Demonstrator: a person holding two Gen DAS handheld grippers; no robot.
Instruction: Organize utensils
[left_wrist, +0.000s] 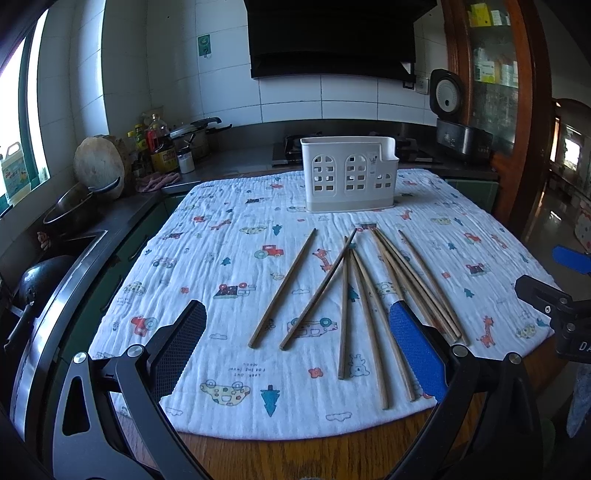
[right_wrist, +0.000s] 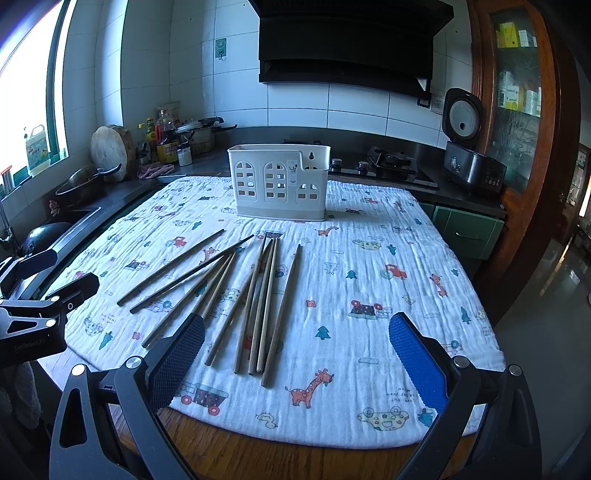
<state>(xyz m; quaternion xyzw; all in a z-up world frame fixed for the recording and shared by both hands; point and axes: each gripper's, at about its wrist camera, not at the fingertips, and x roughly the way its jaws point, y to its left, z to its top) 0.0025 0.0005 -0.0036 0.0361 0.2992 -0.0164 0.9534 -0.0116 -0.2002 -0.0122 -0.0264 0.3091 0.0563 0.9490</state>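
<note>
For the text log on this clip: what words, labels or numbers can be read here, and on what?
"LOOK OUT FOR THE ..." upside down, rest blurred: printed on the cloth.
"DA", cut off: on the right gripper body.
White lettering on the left gripper body: blurred, unreadable.
Labels on the sauce bottles, jug, cabinet boxes, holder sticker and wall sign: too small to read.

Kitchen interior, daylight from the window at nine o'clock.

White glazed wall tiles (right_wrist: 354, 107) back a black range hood (right_wrist: 347, 44) at twelve o'clock. A dark steel countertop (right_wrist: 207, 162) runs below it, over green cabinet doors (right_wrist: 469, 232). A brown wooden glazed cupboard (right_wrist: 517, 92) stands at two o'clock. The bright window (right_wrist: 29, 85) casts bluish light; a glossy floor (right_wrist: 565, 273) lies at three o'clock.
</note>
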